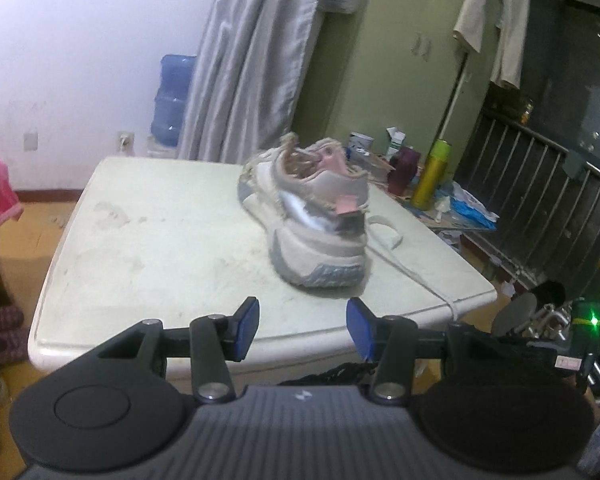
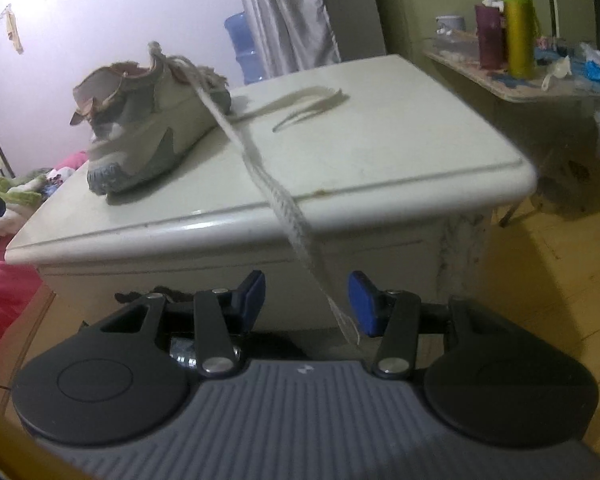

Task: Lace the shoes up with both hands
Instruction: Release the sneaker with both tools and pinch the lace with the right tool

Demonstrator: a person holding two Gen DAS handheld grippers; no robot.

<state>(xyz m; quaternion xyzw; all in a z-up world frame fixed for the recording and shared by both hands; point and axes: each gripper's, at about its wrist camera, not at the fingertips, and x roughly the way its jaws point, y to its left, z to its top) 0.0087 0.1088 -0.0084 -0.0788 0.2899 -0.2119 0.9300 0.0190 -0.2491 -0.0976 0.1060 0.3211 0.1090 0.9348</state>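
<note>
Past the table (image 2: 380,200) edge, shoelace (image 2: 284,200) hangs between the spread right gripper (image 2: 307,304).

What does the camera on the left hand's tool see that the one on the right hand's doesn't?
Only the left wrist view shows the dark railing, the hanging pale garment and the shoe's heel end with its pink tab. Only the right wrist view shows a lace end hanging off the table edge between the right gripper jaws, untouched by them. Both show the shoe, the white table, the blue water jug and the yellow-green flask.
</note>
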